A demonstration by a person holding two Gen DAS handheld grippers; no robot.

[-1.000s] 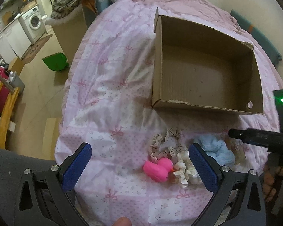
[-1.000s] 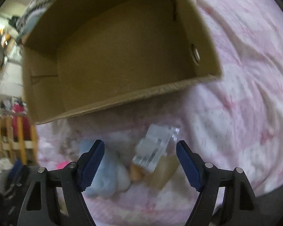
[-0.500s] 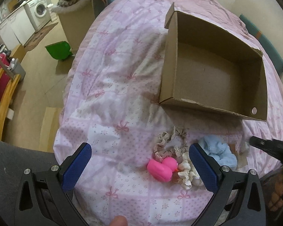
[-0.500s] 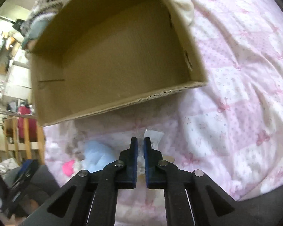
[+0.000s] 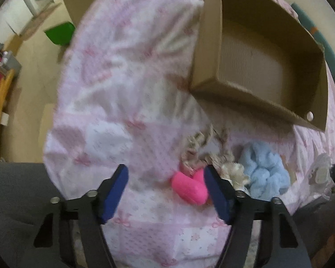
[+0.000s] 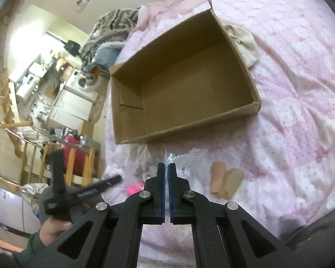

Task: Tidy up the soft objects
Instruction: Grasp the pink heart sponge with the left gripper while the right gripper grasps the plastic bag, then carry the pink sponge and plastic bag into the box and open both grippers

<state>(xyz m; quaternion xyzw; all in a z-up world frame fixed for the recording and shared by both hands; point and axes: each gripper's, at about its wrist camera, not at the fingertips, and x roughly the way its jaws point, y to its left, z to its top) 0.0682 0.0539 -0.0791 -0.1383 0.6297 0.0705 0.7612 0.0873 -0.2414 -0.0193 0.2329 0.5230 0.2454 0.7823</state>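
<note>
One cardboard box (image 6: pixel 183 84) is seen on the bed (image 6: pixel 301 89), nothing inside it. The right tool (image 6: pixel 166 167) is clamped on a clear plastic packet (image 6: pixel 185 165). The left tool (image 5: pixel 165 178) is held apart beside the pink toy (image 5: pixel 189 187), blue scrunchie (image 5: pixel 263 169) and lace scrunchies (image 5: pixel 203 147).

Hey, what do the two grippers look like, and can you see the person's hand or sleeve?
Both the left gripper and right gripper have black angular frames with cut-outs, silver round pivot bolts and flat blue pads. The right view shows a bare hand in a dark green sleeve on the left one's black handle.
</note>
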